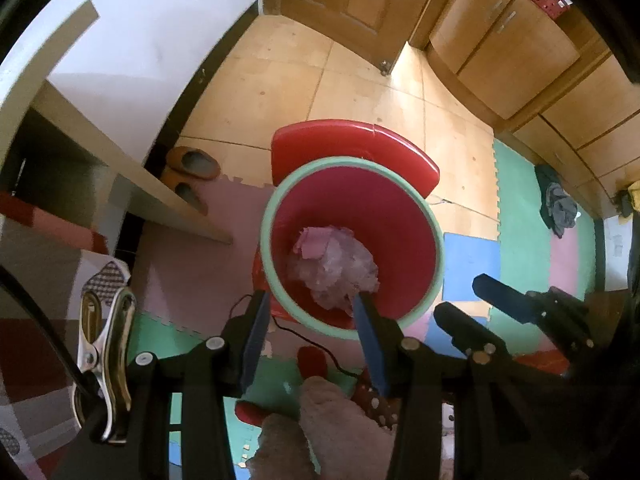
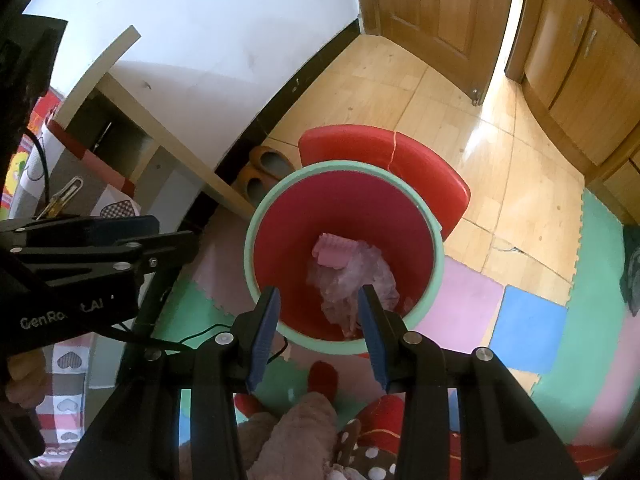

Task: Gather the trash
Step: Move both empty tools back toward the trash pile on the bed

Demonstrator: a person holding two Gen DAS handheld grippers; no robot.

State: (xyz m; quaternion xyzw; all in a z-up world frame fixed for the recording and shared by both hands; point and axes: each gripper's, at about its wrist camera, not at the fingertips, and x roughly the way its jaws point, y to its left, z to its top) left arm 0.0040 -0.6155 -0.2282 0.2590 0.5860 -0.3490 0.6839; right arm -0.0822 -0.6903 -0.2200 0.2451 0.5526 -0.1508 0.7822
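Left gripper point(image 1: 308, 312): jaws spread wide, nothing between them. We see it poised above the near rim of the bin, fingers pointing down into the opening.

Right gripper point(image 2: 318, 308): jaws likewise apart and empty, hanging over the same near rim. In the left view it shows at the right edge, beside the left one.

Why held so: we judge both tools are parked over the mouth so that anything let go falls inside and not on the mats; empty jaws over a filled bin suit a drop already made.

Bin point(image 1: 438, 256): red inside, pale green rim, upright on the floor. Its red lid point(image 1: 360, 140) stands up behind the opening, tipped back, which we take as the reason the mouth is free.

Contents: a crumpled clear plastic wrap point(image 1: 344, 272) lies at the bottom, with a pink piece point(image 1: 314, 246) resting on its far side. So the trash is in the bin, not in either jaw.

Foot: a slippered foot point(image 2: 304, 428) sits just before the bin's base; a pedal may be there, but we cannot tell.

Surroundings: foam mats point(image 2: 532, 324) around the bin; a pair of slippers point(image 2: 264, 172) by the wall.

Progress: we judge this item collected; no more loose trash shows on the floor here.
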